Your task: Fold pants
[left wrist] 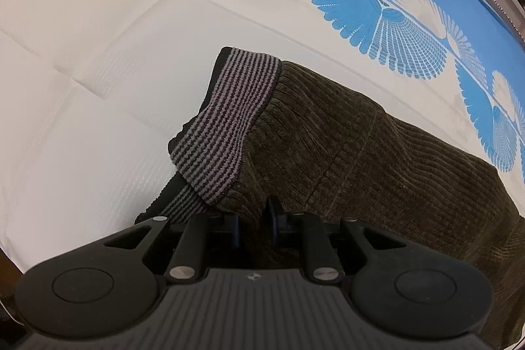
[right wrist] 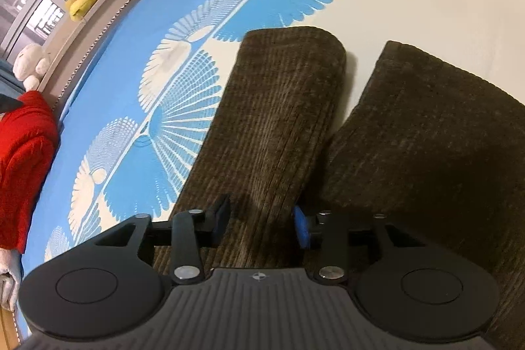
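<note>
A: Where are the pants (left wrist: 361,146)?

B: Flat on the bed (left wrist: 98,87). The left gripper (left wrist: 254,218) is clenched on cloth just behind the waistband (left wrist: 226,123), which lies straight ahead of it.

A: And the right gripper (right wrist: 261,223)?

B: Spread wide over one leg (right wrist: 272,120), gripping nothing; both legs run lengthwise away from it.
</note>
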Tool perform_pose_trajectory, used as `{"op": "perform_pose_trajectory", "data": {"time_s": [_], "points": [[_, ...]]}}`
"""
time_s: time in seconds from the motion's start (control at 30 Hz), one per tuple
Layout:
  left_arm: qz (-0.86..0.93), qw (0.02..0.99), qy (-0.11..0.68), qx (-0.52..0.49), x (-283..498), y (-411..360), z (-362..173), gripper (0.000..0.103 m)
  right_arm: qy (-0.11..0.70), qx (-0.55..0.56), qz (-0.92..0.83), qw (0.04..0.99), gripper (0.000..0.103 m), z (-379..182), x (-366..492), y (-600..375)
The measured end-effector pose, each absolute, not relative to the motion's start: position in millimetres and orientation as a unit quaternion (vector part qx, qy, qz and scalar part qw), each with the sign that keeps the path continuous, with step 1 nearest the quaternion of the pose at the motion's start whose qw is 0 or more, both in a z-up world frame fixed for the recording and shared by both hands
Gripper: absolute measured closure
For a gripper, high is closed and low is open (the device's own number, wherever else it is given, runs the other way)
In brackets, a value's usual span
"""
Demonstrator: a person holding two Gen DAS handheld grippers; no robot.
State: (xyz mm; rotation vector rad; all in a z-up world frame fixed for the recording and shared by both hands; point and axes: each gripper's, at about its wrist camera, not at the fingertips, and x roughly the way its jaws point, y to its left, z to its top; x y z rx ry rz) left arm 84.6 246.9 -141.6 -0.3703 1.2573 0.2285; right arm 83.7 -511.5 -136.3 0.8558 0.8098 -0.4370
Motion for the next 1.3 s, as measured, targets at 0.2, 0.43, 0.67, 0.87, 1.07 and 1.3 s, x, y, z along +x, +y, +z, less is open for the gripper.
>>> {"op": "perform_pose_trajectory", "data": {"time_s": [0.2,0.43,0.67,0.87,1.07,1.3], "points": [[0.106,0.789,0.582,-0.164,84.8,244.1,-140.3,0.084,0.358,0.387,-0.195,0.827,0.092,-120.9,78.3,-505.3],[0.101,0.799,0.567,-0.173,78.0,246.2,-132.4,0.090,0.318,0.382,-0.199,0.845,0.093,-81.3,62.2,-500.3],[0.057,0.855,0.481,-0.188,49.9,251.4,-91.3,0.093,0.282,0.354,-0.228,0.862,0.093,-18.4,-5.2,-499.8],[0.068,0.825,0.544,-0.139,37.7,264.5,-109.3,0.092,0.394,0.351,-0.282,0.801,0.093,-55.6,-55.4,-504.3],[0.061,0.805,0.573,-0.139,40.0,271.1,-122.8,0.085,0.508,0.376,-0.254,0.732,0.090,-121.6,-60.1,-531.7],[0.088,0.803,0.565,-0.168,39.5,275.8,-119.9,0.070,0.405,0.506,-0.308,0.697,0.081,-128.2,-87.6,-581.9]]}}
